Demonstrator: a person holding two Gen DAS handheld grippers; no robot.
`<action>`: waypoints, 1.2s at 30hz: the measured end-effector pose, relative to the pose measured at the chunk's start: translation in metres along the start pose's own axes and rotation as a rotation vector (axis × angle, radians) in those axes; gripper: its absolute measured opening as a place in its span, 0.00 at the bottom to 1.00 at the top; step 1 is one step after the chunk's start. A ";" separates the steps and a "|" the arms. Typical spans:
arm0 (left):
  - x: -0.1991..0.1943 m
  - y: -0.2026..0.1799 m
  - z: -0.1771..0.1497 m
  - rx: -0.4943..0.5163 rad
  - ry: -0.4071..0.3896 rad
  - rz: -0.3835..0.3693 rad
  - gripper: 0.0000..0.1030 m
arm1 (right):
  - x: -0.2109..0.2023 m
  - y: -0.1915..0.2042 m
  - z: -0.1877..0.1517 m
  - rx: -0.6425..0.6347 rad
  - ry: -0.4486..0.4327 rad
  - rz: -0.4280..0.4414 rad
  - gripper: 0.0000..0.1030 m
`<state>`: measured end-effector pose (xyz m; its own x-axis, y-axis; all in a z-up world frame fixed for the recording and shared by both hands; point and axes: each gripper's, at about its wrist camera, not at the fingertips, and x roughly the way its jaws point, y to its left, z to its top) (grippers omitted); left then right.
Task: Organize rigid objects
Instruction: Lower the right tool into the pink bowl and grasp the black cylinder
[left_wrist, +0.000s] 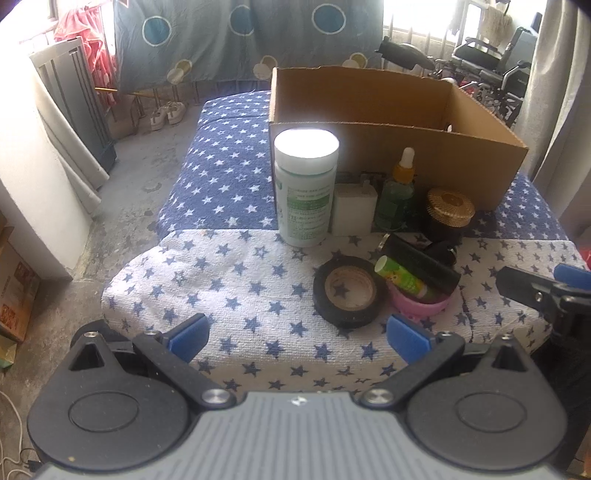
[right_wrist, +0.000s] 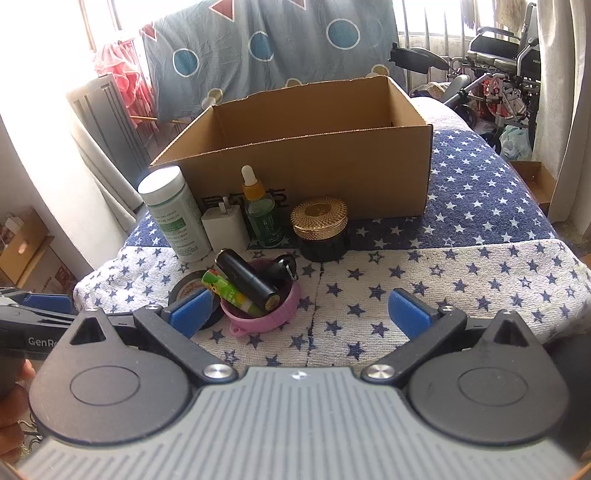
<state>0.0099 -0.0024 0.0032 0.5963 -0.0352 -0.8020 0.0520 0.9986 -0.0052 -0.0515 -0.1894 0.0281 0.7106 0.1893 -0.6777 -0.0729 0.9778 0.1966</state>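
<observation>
Both tools hang just short of the clutter on the star-print bed, each empty with its blue pads spread wide: the left hand-held gripper faces the black tape roll, the right hand-held gripper sits just right of the pink bowl. Nothing looks packed yet; the cardboard box behind seems empty from here. The white bottle, white charger, dropper bottle and gold-lidded jar stand in a row against its front wall. I'd take the tape roll first, pinching across its rim, then lift clear of the box wall before releasing inside.
</observation>
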 end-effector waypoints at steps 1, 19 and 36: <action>0.000 -0.001 0.001 0.006 -0.010 -0.018 1.00 | 0.000 -0.003 0.001 0.007 -0.011 0.010 0.99; 0.037 -0.055 0.028 0.221 0.000 -0.400 0.36 | 0.049 -0.028 0.035 0.102 0.059 0.407 0.48; 0.075 -0.054 0.031 0.161 0.136 -0.498 0.37 | 0.117 -0.027 0.044 0.123 0.326 0.441 0.26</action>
<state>0.0766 -0.0603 -0.0380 0.3593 -0.4871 -0.7960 0.4308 0.8432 -0.3216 0.0644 -0.1975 -0.0252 0.3767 0.6151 -0.6927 -0.2178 0.7856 0.5791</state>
